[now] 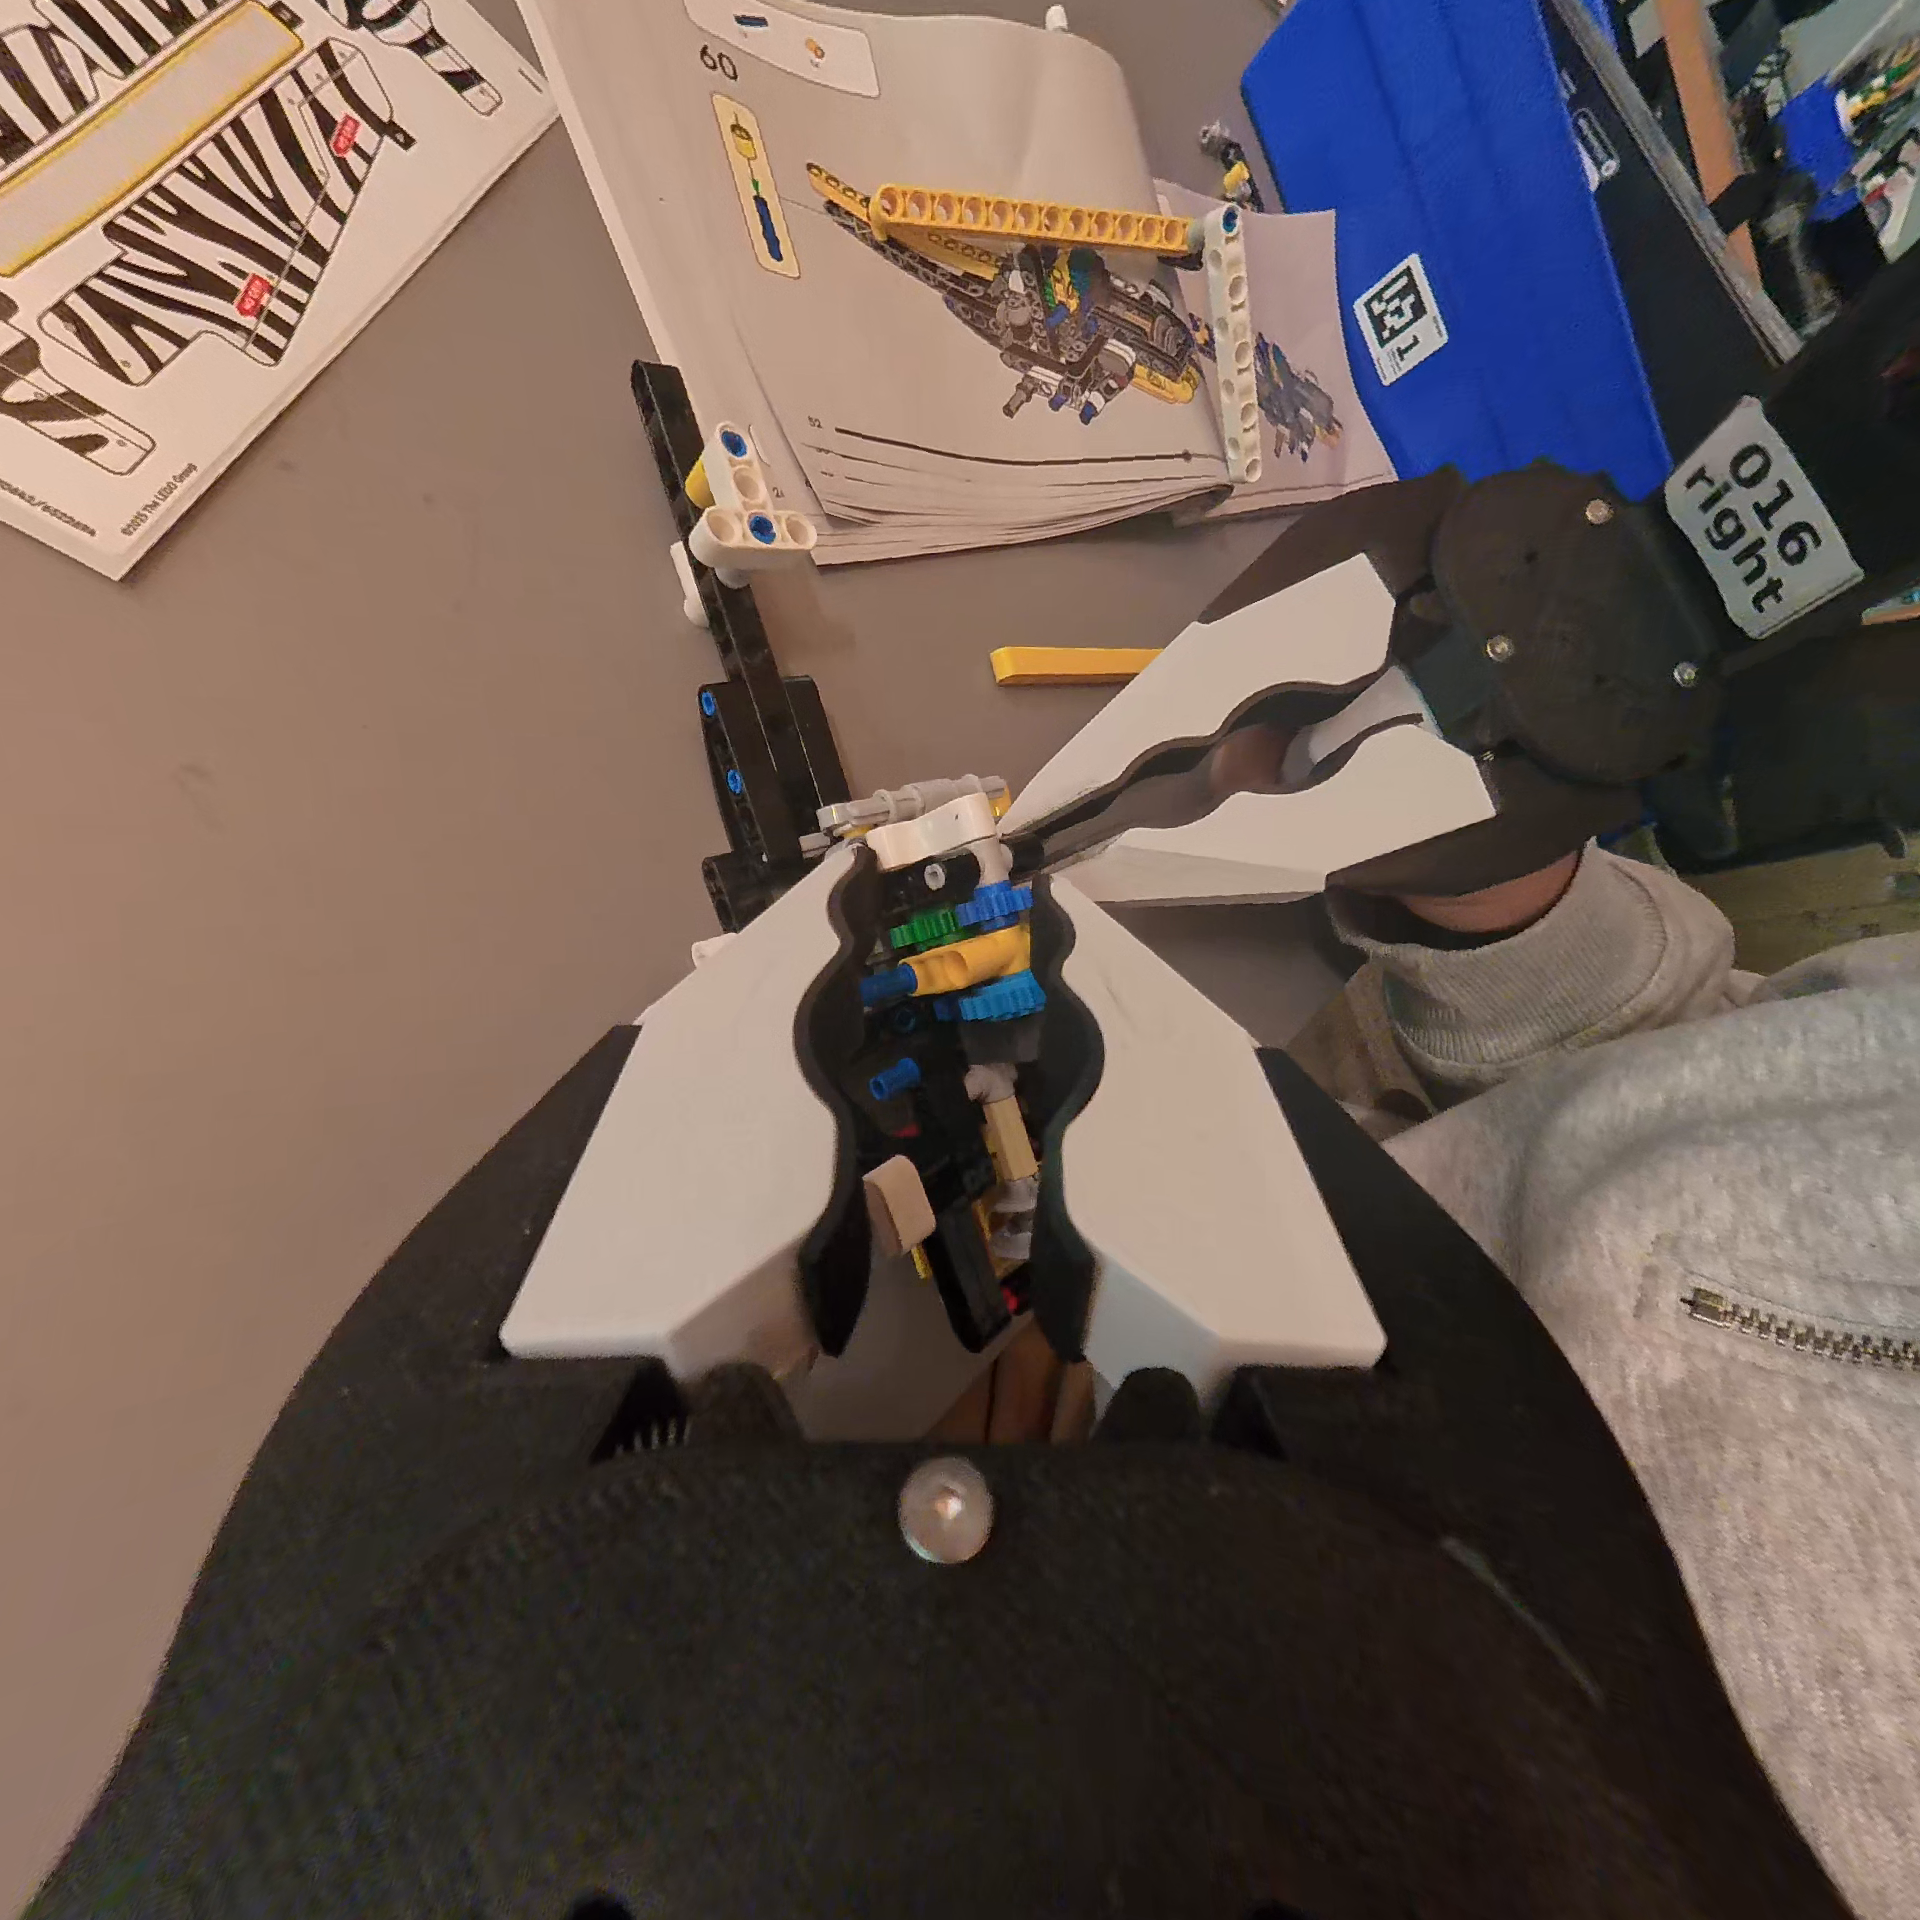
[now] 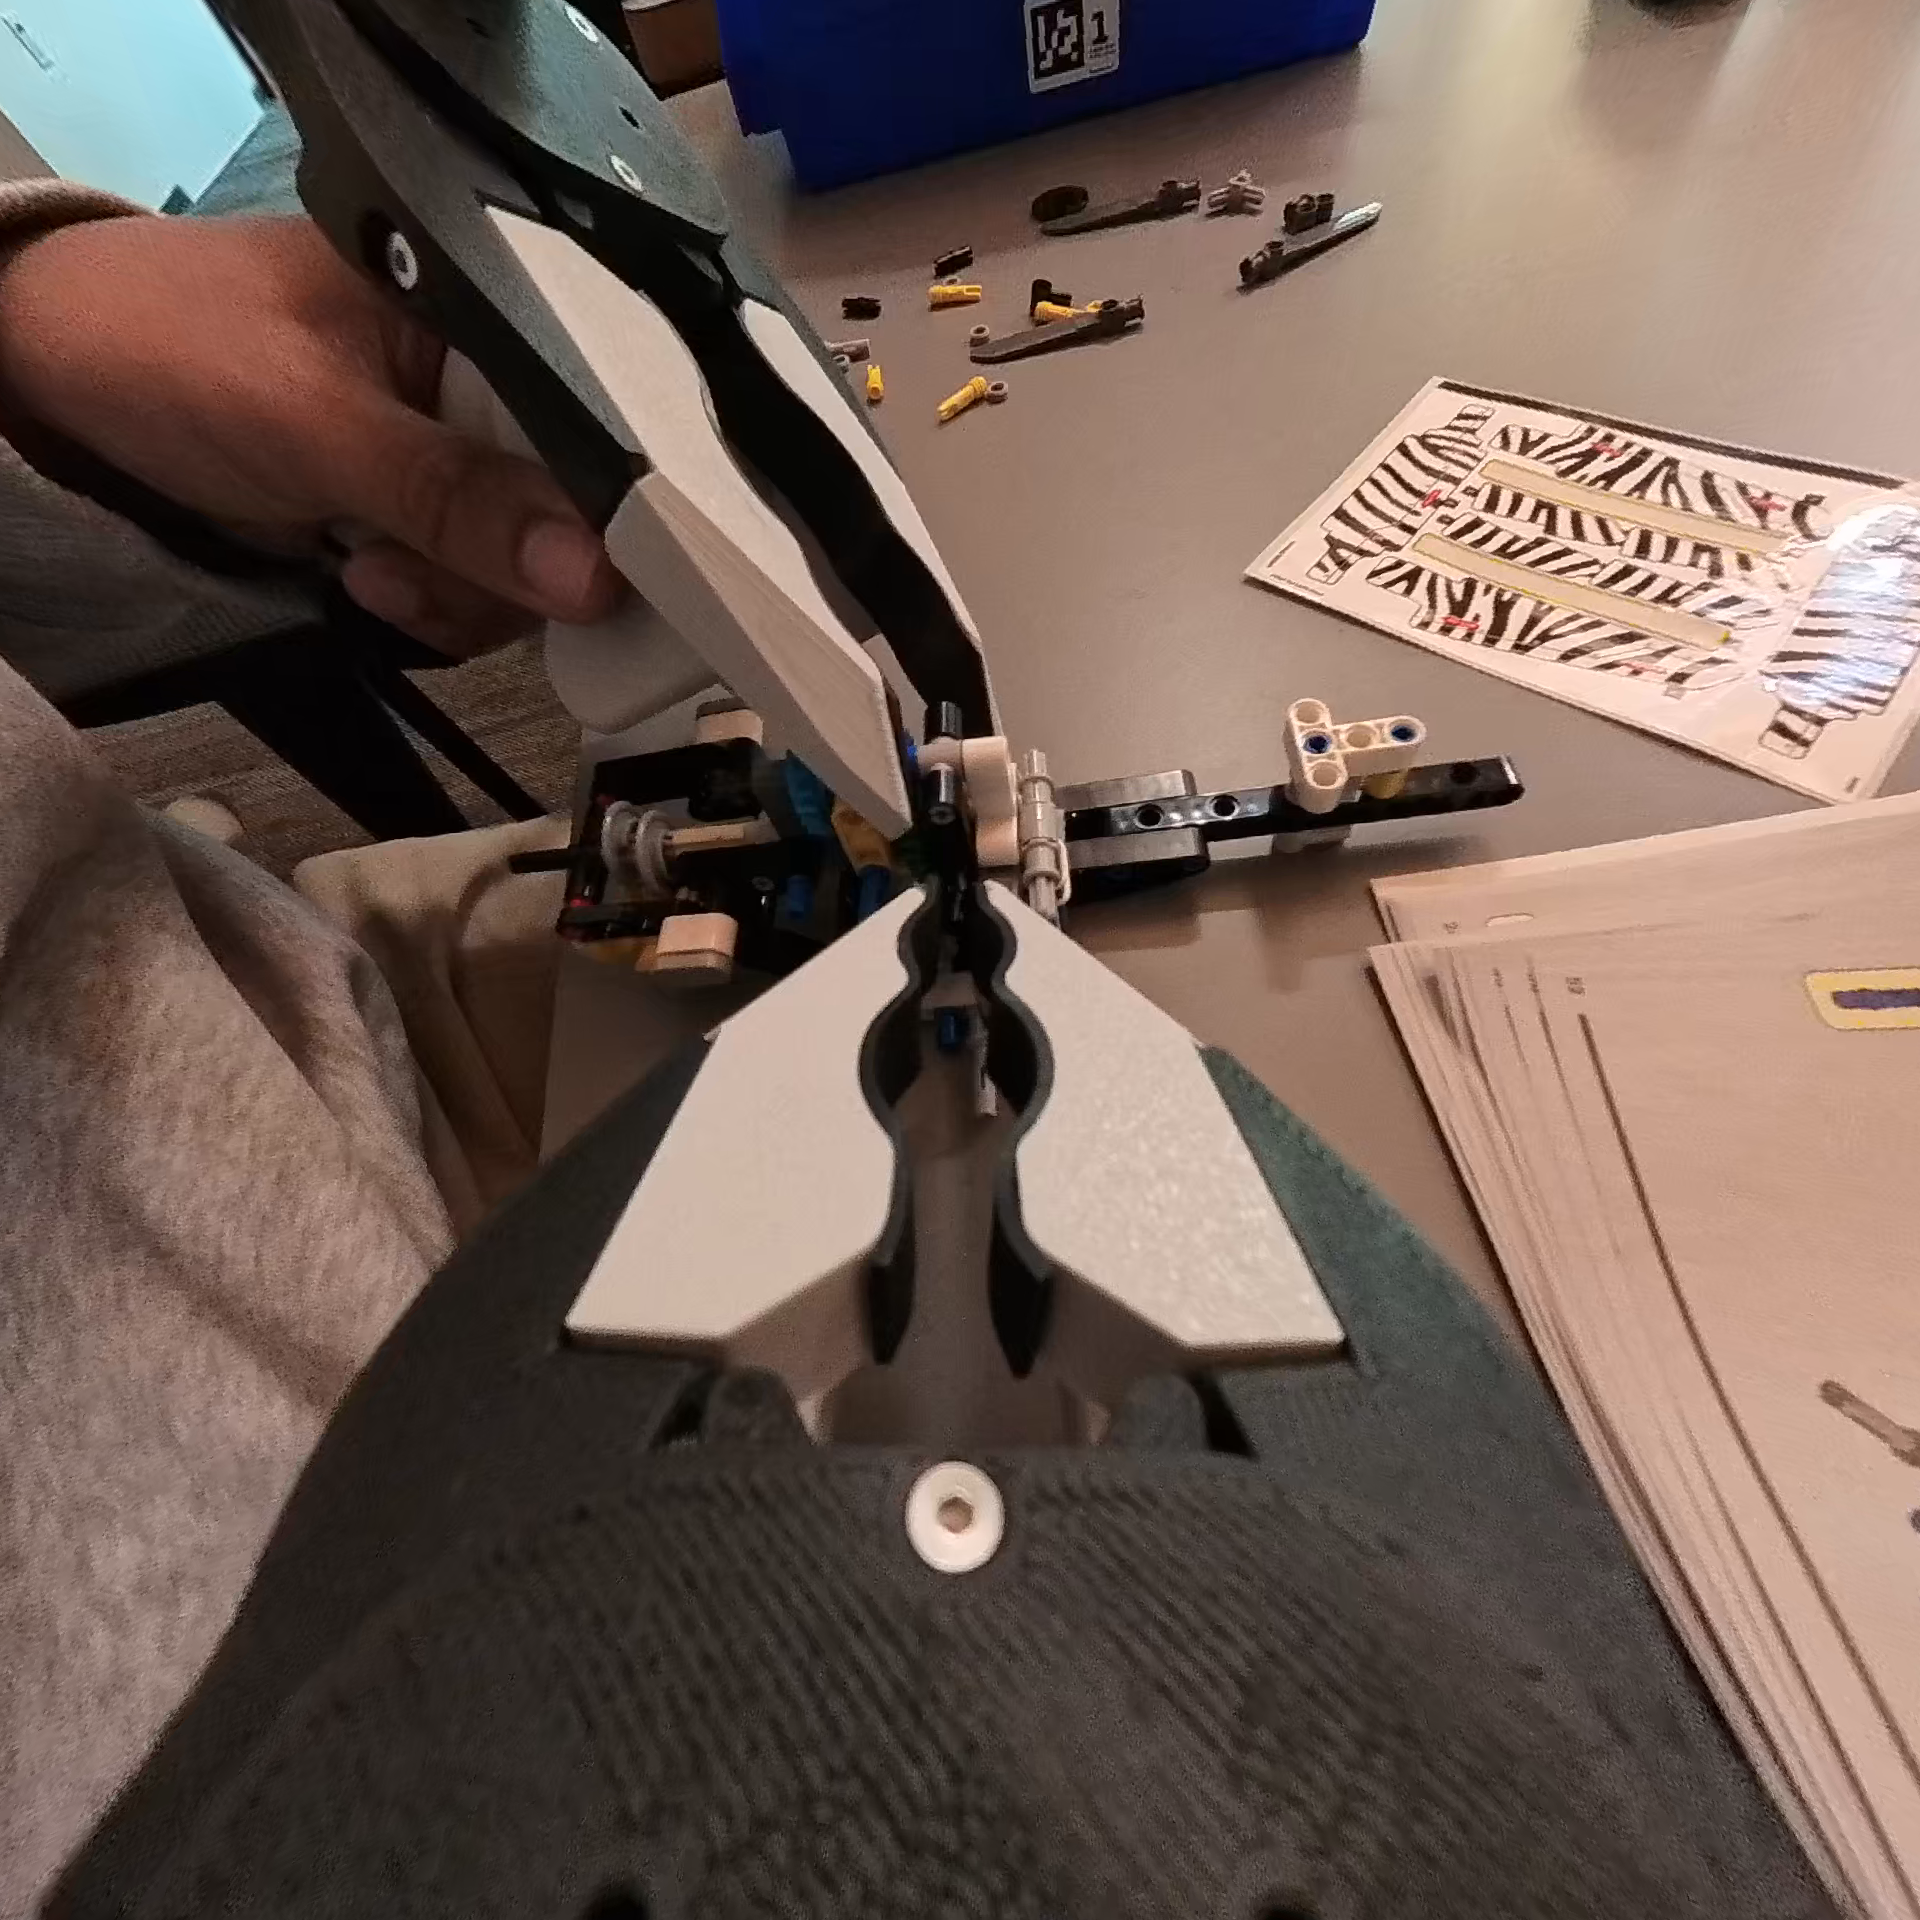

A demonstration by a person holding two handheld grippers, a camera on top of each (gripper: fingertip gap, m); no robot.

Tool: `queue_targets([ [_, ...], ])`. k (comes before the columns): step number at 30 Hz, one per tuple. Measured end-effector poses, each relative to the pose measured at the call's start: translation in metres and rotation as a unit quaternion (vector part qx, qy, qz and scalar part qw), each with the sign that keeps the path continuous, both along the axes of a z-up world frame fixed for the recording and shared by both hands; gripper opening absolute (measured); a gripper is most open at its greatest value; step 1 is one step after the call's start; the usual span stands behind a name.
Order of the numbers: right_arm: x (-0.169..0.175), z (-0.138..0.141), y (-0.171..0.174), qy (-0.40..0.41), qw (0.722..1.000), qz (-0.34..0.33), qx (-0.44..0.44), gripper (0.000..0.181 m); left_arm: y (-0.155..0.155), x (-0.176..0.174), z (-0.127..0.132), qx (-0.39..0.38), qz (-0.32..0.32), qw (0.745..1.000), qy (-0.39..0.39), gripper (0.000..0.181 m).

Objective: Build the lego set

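Lego gearbox assembly (image 1: 951, 966) sits clamped in the left tool (image 1: 951, 873), raised just above the tabletop (image 1: 364, 935), its black beam tail (image 2: 1288, 805) pointing away. Right tool (image 2: 951, 904) is pinched together at the white connector (image 2: 987, 790) on the assembly's end; can't tell what it's gripping, if anything. Risk: pushing off-axis skews the pin or twists the assembly in the left tool. Instruction booklet (image 1: 935, 312) and sticker sheet (image 1: 208, 229) lie beyond the assembly.

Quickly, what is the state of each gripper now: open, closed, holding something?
Left gripper: closed on the lego model.
Right gripper: closed, tips at a black pin on the model; a firm grasp cannot be told.
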State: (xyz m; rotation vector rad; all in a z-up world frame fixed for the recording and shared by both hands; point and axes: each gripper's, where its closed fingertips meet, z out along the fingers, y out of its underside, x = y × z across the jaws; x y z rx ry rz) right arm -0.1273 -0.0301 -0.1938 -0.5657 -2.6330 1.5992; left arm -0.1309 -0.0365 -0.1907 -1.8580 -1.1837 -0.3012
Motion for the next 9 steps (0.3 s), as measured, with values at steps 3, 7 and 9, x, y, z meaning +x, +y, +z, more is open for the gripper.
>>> queue_targets([
  [3,0.0004,-0.0003,-0.0003,0.013,1.000,0.003,0.005,0.003,0.0005,0.0007,0.0005,0.005,0.002,1.000,-0.002,0.030],
  [7,0.0007,-0.0005,-0.0008,0.022,1.000,0.004,0.009,0.002,0.0006,0.0011,0.0008,0.013,0.006,1.000,-0.004,0.030],
  [9,0.0004,-0.0006,-0.0011,0.032,0.999,0.003,0.013,0.002,0.0004,0.0014,0.0006,0.012,0.007,1.000,-0.003,0.031],
])
